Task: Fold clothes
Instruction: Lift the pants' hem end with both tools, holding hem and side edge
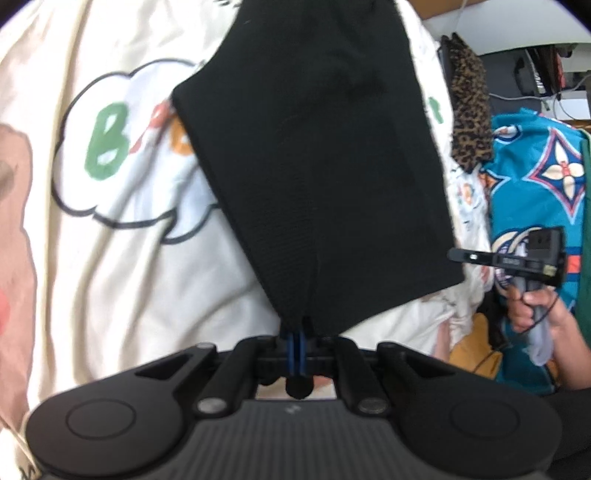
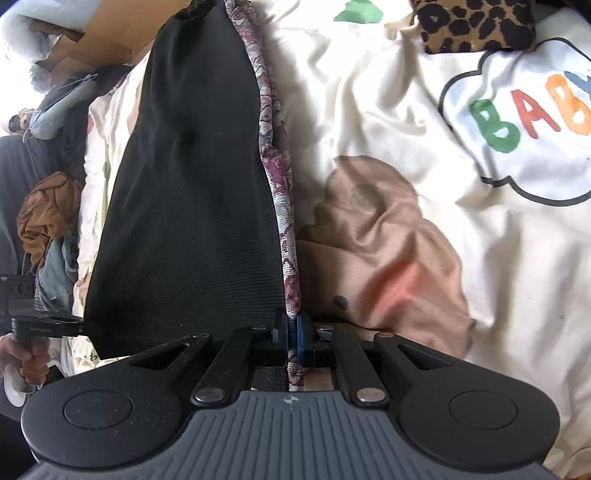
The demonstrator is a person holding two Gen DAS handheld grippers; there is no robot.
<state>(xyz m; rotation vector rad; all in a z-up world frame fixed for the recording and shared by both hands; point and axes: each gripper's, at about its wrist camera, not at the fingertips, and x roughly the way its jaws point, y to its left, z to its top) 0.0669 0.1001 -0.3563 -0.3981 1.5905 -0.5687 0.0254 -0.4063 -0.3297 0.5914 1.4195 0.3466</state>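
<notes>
Left gripper [image 1: 296, 334] clamped on a corner of the black garment [image 1: 314, 147]; right gripper [image 2: 293, 328] clamped on its flowered edge [image 2: 275, 147]; garment held stretched between them above the cream blanket [image 2: 369, 92] with its BABY cloud print [image 2: 524, 122]; leopard-print cloth [image 2: 476, 24] lies nearby.
</notes>
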